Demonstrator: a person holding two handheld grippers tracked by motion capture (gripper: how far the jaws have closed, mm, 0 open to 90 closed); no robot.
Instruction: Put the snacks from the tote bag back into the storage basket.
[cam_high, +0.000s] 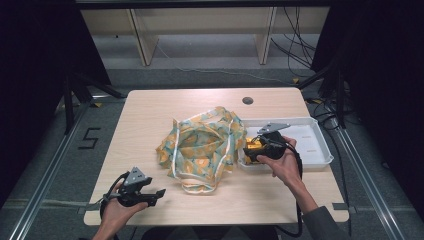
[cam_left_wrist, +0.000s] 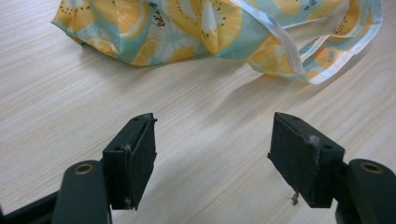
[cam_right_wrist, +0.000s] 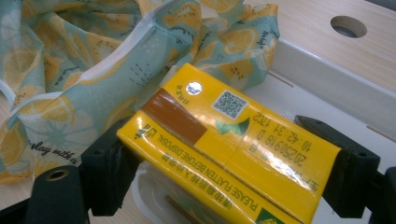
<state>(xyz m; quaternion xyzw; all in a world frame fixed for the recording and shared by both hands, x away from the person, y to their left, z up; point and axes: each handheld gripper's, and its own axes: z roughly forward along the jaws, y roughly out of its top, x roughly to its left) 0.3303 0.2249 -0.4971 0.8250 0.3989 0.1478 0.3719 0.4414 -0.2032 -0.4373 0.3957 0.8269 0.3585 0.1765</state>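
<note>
At the left, the left gripper (cam_high: 156, 194) hovers low over the bare tabletop (cam_high: 150, 112), near its front edge. Its jaws are spread wide with nothing between them, and they point toward the fabric bag (cam_high: 202, 145), which lies a little apart from them.

In the middle, the fabric bag with the orange-slice print lies crumpled on the tabletop. Its white-edged mouth (cam_right_wrist: 116, 60) faces up and toward the right, partly collapsed.

At the right, the right gripper (cam_high: 251, 150) pinches a yellow drink carton (cam_right_wrist: 224, 149) across its narrow sides. The carton is held over the left end of the white tray (cam_high: 320, 145), just beside the edge of the bag.

The step in hand seems to be to bring the carton into the bag. To do it well, I think the left gripper should first take the white hem and lift it, so that the mouth stays open. Then the carton can enter with its short end first, slowly, without pushing the cloth inward. The grip looks firm, but the carton is smooth, so it should stay level.
</note>
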